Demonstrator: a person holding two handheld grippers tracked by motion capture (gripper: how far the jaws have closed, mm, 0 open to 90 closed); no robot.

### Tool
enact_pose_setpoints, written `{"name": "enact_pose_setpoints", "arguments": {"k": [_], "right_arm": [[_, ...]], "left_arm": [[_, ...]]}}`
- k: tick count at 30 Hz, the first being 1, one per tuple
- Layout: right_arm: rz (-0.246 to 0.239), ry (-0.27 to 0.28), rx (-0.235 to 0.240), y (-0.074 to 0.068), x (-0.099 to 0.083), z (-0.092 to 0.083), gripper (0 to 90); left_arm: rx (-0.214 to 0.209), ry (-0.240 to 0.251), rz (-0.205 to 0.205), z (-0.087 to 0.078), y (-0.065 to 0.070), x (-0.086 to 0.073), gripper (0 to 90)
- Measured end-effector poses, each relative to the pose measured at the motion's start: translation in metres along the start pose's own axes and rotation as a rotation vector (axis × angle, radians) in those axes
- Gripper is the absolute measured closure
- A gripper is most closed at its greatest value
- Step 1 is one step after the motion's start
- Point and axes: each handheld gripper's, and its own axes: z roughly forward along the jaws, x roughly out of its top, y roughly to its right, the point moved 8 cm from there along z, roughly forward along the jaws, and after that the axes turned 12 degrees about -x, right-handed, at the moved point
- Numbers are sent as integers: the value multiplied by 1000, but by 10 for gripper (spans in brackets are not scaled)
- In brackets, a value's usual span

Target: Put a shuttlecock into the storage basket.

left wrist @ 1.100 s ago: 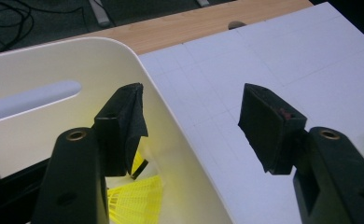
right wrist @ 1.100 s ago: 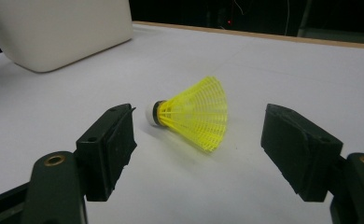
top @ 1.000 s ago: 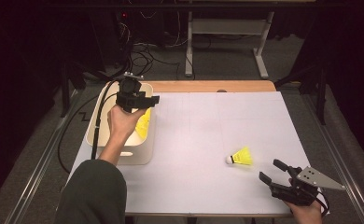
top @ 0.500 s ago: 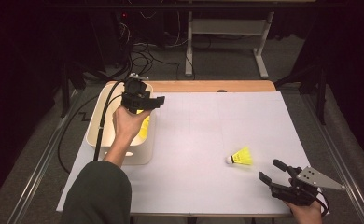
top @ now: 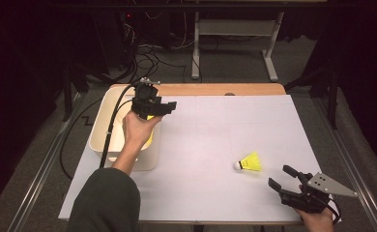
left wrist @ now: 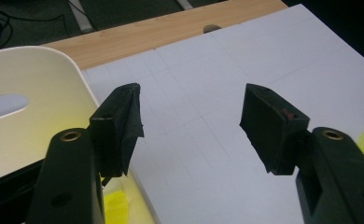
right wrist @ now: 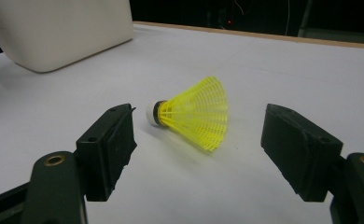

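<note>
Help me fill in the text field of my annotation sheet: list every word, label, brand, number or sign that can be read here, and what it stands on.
None can be read. The yellow shuttlecock, the white bin, the white table sheet, the left gripper and the right gripper carry no print. The table sheet bears only faint grid lines, and the grey plate on the right gripper shows only small holes.

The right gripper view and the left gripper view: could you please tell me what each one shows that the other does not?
The right gripper view alone shows the whole shuttlecock lying on its side ahead of the open right gripper, and the bin from outside. The left gripper view alone shows the open left gripper, the wooden strip and a yellow shuttlecock inside the bin. Both share the white table.
</note>
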Motion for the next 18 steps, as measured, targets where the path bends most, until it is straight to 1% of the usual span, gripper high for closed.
{"name": "enact_pose_setpoints", "arguments": {"k": [13, 18], "right_arm": [[1, 0, 2, 0, 0, 0, 263], [-1, 1, 3, 0, 0, 0, 264]], "left_arm": [[-18, -7, 8, 7, 10, -1, 391], [-13, -19, 21, 11, 13, -2, 391]]}}
